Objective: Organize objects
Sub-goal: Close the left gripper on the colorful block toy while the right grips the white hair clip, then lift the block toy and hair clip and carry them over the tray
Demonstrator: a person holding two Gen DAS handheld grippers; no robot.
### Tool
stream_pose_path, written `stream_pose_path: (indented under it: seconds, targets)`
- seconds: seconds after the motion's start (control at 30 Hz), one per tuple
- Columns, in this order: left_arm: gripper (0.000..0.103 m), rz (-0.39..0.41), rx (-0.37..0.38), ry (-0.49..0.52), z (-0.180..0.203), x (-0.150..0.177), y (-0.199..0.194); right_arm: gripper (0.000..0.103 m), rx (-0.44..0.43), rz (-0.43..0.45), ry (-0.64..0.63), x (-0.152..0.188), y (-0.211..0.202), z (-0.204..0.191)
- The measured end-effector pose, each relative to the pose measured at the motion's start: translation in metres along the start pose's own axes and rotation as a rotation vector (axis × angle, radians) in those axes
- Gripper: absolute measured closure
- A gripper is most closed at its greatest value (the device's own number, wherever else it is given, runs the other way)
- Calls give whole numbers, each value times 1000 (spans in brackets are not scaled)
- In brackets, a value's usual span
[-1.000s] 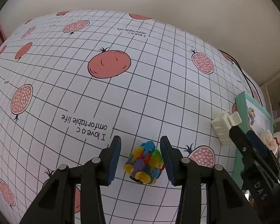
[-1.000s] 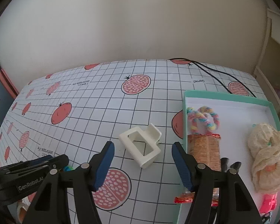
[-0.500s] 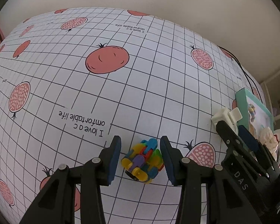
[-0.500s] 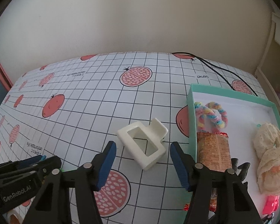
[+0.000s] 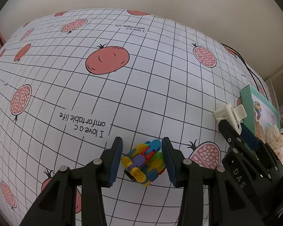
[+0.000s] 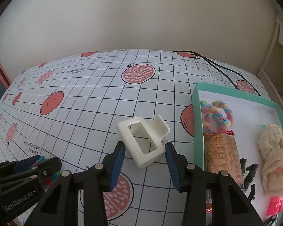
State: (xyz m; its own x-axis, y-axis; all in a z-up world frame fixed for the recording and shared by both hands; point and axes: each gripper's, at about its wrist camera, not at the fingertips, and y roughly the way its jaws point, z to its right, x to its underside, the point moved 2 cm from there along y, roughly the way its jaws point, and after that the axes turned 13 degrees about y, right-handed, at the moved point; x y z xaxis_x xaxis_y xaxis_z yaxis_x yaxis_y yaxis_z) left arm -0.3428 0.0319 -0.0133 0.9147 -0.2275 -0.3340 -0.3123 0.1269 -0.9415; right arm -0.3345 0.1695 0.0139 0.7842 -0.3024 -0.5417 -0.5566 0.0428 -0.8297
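**both grippers straddling targets, nothing gripped yet**

landmark: teal tray. our left gripper sits well left of the tray, jaws part open around the multicolour block toy; the right pad looks at or very near contact, a sliver of gap shows on the left. toy is on the cloth, not lifted.

our right gripper is just left of the tray, jaws part open around the near end of the white hair claw, also on the cloth.

risks, our read:
- toy is lumpy and rounded, so an off-centre squeeze could roll or squirt it out.
- claw is hollow and tilted; pinching one corner may twist it or spring it open.
- tray already holds a snack pack, so a drop could land on it.
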Motion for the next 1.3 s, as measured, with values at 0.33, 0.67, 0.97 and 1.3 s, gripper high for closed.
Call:
stream_pose_path:
  seconds: [0.33,0.67,0.97,1.3]
  targets:
    - [60,7,3,-5,-3,1,-4,62,-5,-17,-16,3,1,-1]
    - [61,15,7,-20,-9,-1,-6,62,-32,-31,0,3,-2,-1]
    - [61,28,7,-23,-10,-3,-12,65,-66,-3,-7,-5,-19,-4]
    - [77,47,7,-18,-8,-9,-16,65,-94,-10,9,-8,-26,2]
